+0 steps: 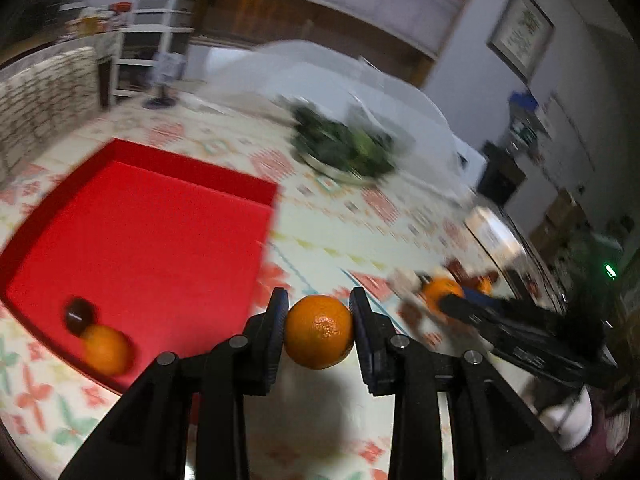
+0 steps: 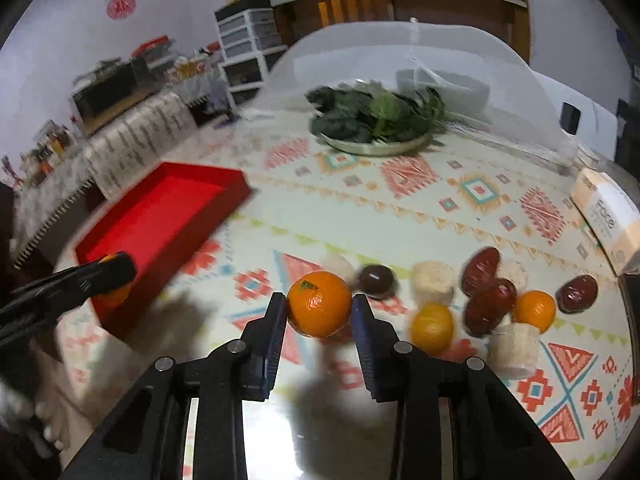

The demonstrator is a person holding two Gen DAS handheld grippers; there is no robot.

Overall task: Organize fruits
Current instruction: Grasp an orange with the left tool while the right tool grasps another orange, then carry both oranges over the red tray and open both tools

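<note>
My left gripper (image 1: 319, 316) is shut on an orange (image 1: 319, 331), held above the table just right of the red tray (image 1: 152, 248). The tray holds another orange (image 1: 106, 349) and a dark round fruit (image 1: 79, 314). My right gripper (image 2: 319, 312) is shut on an orange (image 2: 319, 304) above the patterned tablecloth. To its right lie two small oranges (image 2: 432, 328) (image 2: 534, 310), red dates (image 2: 486, 300), banana pieces (image 2: 434, 282) and a dark round fruit (image 2: 376, 279). The left gripper (image 2: 108, 280) shows at the tray's near corner in the right wrist view.
A plate of leafy greens (image 2: 380, 128) sits at the back under a clear mesh food cover (image 2: 400, 48). A carton box (image 2: 608, 216) lies at the table's right edge. Drawers and shelves stand behind the table.
</note>
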